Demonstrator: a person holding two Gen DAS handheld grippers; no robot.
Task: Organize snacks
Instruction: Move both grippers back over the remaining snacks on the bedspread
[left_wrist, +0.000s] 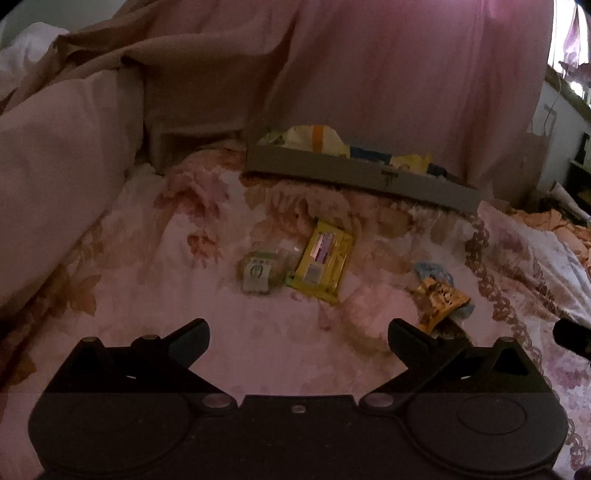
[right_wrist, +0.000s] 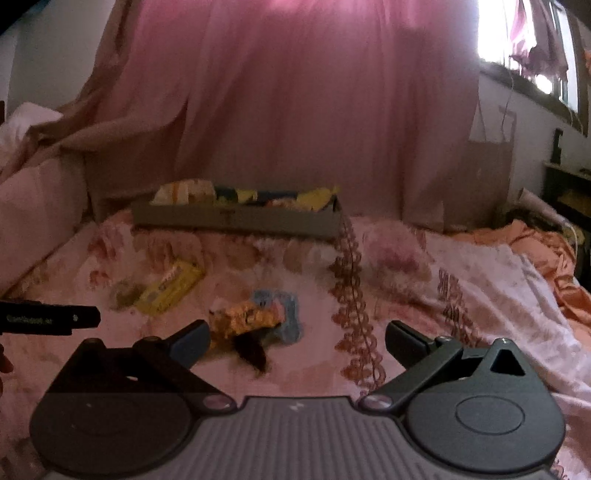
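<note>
A yellow snack pack and a pale green-labelled pack lie side by side on the floral bedspread, ahead of my open, empty left gripper. An orange snack packet lies on a light blue packet close to the left gripper's right finger. In the right wrist view the orange packet, the blue packet and a dark wrapper lie just ahead of my open, empty right gripper. A grey cardboard tray with several snacks stands behind; it also shows in the right wrist view.
A pink curtain hangs behind the tray. A bunched duvet rises at the left. Orange fabric lies at the right, with a dark shelf beyond. The left gripper's side shows in the right wrist view.
</note>
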